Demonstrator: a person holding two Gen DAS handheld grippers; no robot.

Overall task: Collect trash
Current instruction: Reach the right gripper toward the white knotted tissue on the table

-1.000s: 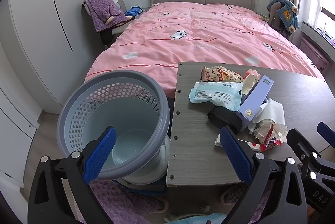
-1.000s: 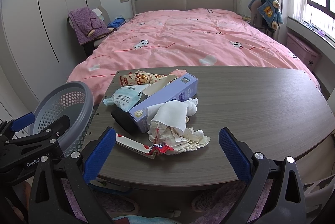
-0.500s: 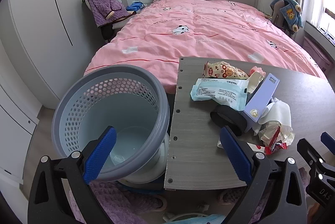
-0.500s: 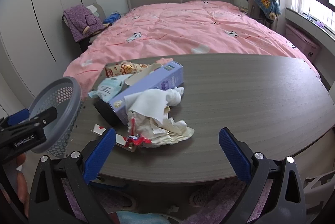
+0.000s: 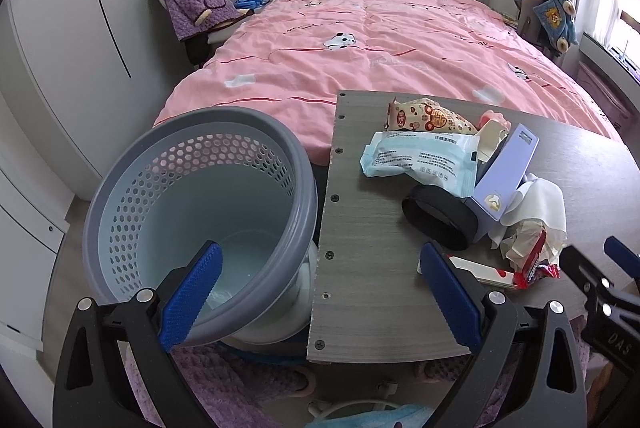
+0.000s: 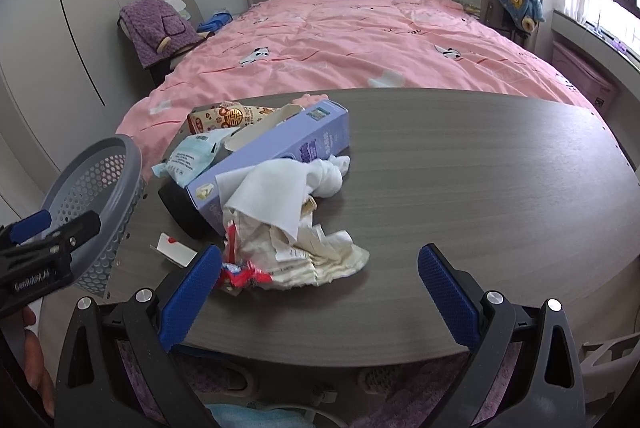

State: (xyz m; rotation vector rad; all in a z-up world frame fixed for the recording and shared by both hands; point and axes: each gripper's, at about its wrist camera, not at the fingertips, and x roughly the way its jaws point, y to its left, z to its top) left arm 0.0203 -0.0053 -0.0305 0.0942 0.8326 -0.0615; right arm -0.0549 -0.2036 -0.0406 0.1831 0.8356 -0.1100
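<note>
Home bedroom: pink-quilted bed [image 5: 380, 40], wardrobe [image 5: 80, 28]

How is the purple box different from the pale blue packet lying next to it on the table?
The purple box is stiff cardboard with straight edges; the pale blue packet is soft, crinkled film. The box is long, with its end flap open; the packet is shorter and looks flat. The box lies propped on a black object, with a white tissue draped against it; the packet is partly tucked under the box. Both lie in the same trash pile on the table.

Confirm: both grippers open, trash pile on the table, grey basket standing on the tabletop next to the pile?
Not quite. The grey basket is off the table, beside its left edge and lower, as the left wrist view shows. The rest holds: left gripper and right gripper are open, trash pile on the table.
</note>
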